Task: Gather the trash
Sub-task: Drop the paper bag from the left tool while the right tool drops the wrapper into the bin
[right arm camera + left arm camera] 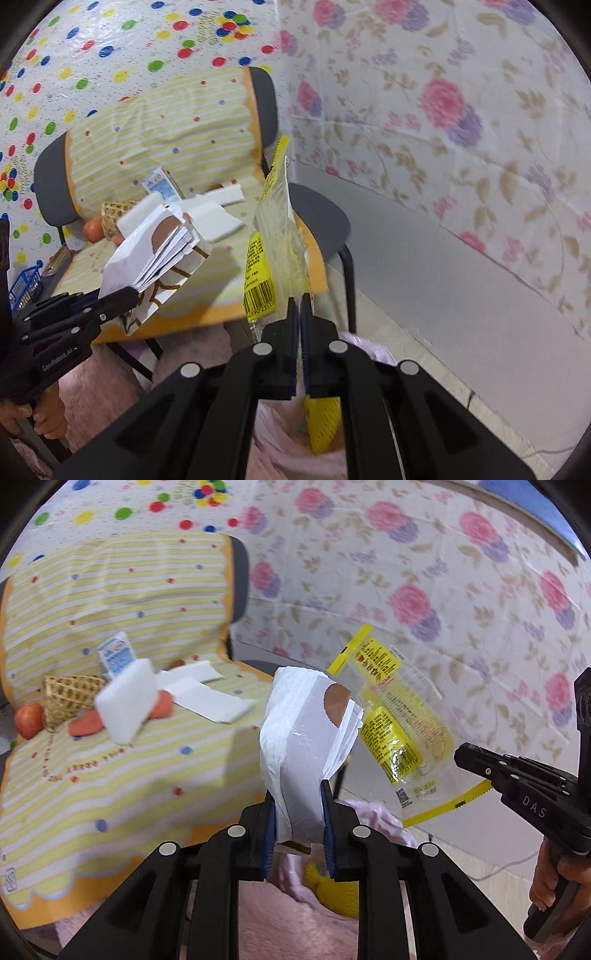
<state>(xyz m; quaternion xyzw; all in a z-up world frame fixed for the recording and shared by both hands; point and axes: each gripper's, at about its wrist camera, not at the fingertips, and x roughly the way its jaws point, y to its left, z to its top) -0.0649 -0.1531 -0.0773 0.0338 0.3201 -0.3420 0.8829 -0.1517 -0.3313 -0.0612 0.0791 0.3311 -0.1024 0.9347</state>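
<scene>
My left gripper (298, 794) is shut on a white paper bag (306, 746) with a brown patch, held upright in the air; it also shows in the right wrist view (155, 251). My right gripper (300, 295) is shut on a clear and yellow plastic wrapper (273, 236), held edge-on; the wrapper shows in the left wrist view (399, 716) beside the bag. Below both grippers lies a pink trash bag (288, 443) with a yellow foam net (323, 424) inside.
A chair with a yellow striped cover (110, 775) holds white foam blocks (125, 705), white paper pieces (207, 698), a small blue and white carton (116, 657), a woven basket (68, 698), an apple (27, 720) and orange items. Floral sheeting (443, 572) hangs behind. A blue basket (24, 288) sits at left.
</scene>
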